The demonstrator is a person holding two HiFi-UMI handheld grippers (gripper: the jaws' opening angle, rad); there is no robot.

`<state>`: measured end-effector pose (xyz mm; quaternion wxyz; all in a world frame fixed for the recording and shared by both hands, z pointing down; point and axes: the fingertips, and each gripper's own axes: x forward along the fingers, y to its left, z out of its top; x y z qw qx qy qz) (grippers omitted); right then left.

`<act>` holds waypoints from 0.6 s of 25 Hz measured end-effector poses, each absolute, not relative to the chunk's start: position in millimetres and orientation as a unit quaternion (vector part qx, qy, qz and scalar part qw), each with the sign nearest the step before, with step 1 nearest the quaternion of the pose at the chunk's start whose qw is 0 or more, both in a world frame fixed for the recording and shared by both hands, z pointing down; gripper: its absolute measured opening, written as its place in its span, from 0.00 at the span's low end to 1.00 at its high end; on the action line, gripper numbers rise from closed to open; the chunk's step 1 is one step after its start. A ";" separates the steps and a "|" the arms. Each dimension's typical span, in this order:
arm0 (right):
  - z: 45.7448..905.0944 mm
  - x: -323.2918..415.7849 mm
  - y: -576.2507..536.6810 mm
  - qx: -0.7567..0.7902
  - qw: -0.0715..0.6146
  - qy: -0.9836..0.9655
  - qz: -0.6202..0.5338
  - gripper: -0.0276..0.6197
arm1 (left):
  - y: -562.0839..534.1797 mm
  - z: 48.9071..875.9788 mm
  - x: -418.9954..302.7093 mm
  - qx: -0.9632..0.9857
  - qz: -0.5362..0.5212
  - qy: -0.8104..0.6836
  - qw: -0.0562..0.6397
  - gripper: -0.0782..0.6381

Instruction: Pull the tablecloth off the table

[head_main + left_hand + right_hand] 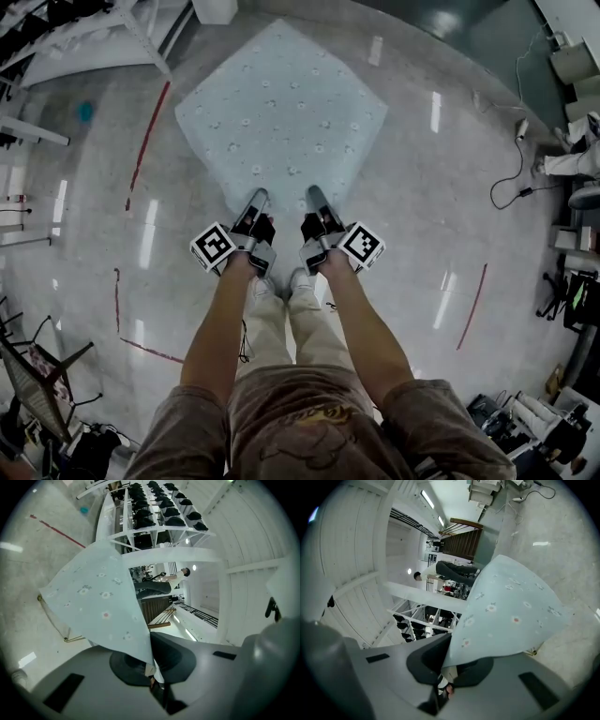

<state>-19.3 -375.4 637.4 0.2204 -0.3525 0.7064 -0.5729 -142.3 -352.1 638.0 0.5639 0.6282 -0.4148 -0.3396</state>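
The tablecloth is pale blue with small flowers and spreads out ahead of me as a diamond over the floor. My left gripper and right gripper are side by side at its near corner, both shut on its edge. In the left gripper view the tablecloth runs down into the closed jaws of the left gripper. The right gripper view shows the tablecloth pinched in the right gripper. A thin metal frame peeks from under the cloth; the table itself is hidden.
Red tape lines mark the glossy floor. White racks stand at the back left, and a folding chair at the near left. A black cable and a person's legs are at the right. My own legs are below the grippers.
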 end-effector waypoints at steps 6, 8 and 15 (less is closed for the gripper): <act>608.4 -18.2 -371.1 -0.344 0.208 0.711 -0.578 0.05 | -348.5 607.3 -140.4 0.639 -0.323 -0.415 0.562 0.14; 596.1 -17.1 -369.1 -0.340 0.208 0.716 -0.574 0.05 | -346.3 595.9 -138.0 0.647 -0.317 -0.413 0.557 0.14; 556.0 -7.5 -361.4 -0.344 0.202 0.742 -0.539 0.06 | -337.5 551.4 -128.4 0.683 -0.296 -0.407 0.529 0.14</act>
